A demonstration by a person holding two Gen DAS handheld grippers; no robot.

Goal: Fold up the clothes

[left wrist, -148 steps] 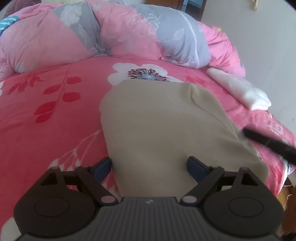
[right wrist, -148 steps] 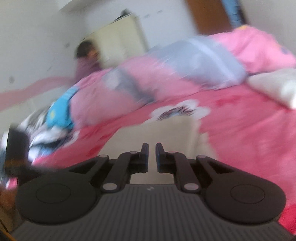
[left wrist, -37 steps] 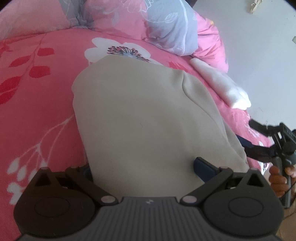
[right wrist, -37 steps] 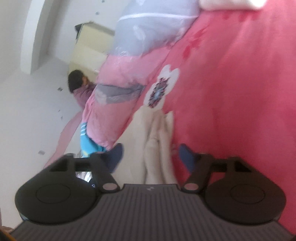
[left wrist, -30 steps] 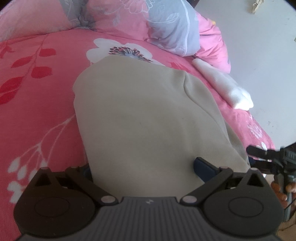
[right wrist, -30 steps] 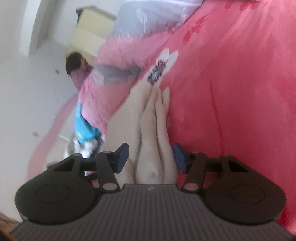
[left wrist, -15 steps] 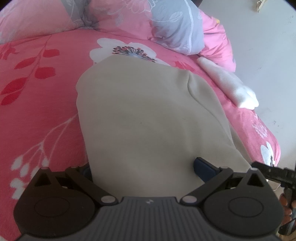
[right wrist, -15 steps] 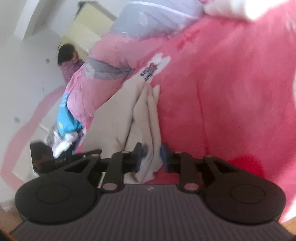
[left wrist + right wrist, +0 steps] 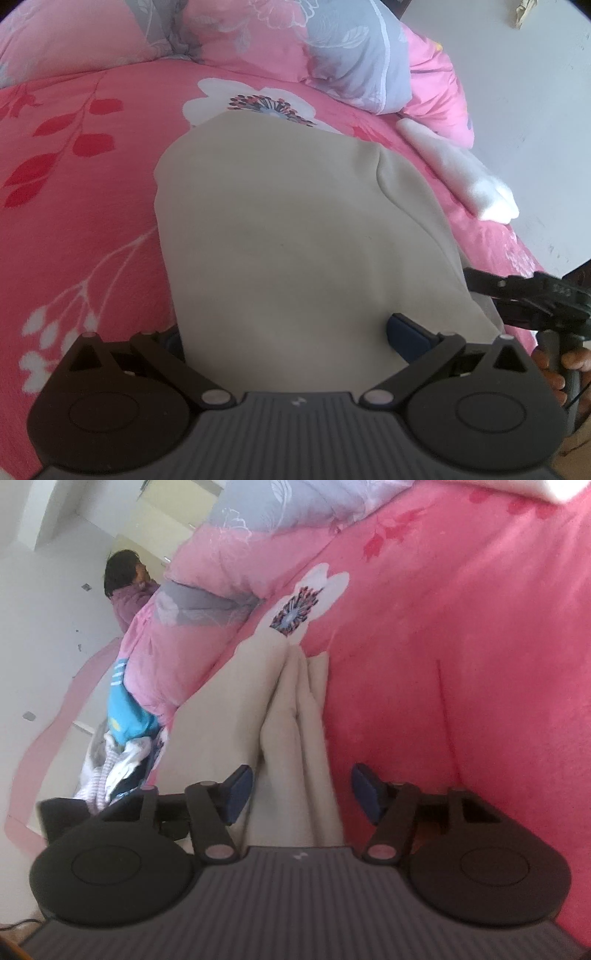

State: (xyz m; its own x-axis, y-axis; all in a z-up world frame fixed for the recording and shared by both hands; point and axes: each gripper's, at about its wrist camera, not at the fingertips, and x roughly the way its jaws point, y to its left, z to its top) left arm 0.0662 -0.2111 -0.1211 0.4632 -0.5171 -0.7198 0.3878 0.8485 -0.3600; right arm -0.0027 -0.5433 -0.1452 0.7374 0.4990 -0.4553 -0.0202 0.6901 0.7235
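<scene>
Straddling garment edge | right gripper fingers apart (unpinched)

I'm seeing a pink bedsheet printed with red leaves and a white flower. A bunched pink-and-grey quilt sits along its far edge, a white folded cloth by the wall. On my right view, a person stands beyond a heap of clothes.
</scene>
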